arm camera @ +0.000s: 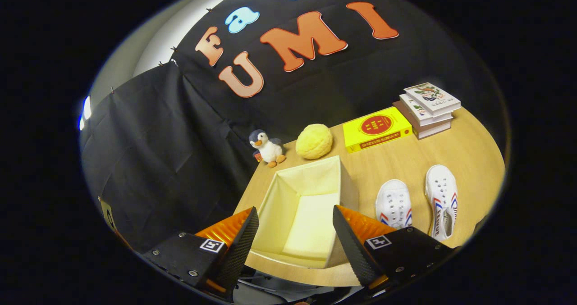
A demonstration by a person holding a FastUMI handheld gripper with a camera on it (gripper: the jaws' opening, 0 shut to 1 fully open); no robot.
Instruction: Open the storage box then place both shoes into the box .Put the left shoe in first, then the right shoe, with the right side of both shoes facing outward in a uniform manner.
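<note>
The gripper (295, 233) hangs above the near desk (469, 152) edge, tilted, its fingers (349, 235) spread wide w/ nothing between. Just ahead, between them, stands the cream storage box (299, 206), open, w/ soft fabric walls. The two white canvas shoes (417, 203) lie side by side on the wood, right of the right finger.

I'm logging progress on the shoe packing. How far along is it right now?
Done: the box stands open, with nothing inside. In hand: nothing; the gripper hangs open above the box. Left: both shoes, the nearer and the farther, sit on the table beside the box.
</note>
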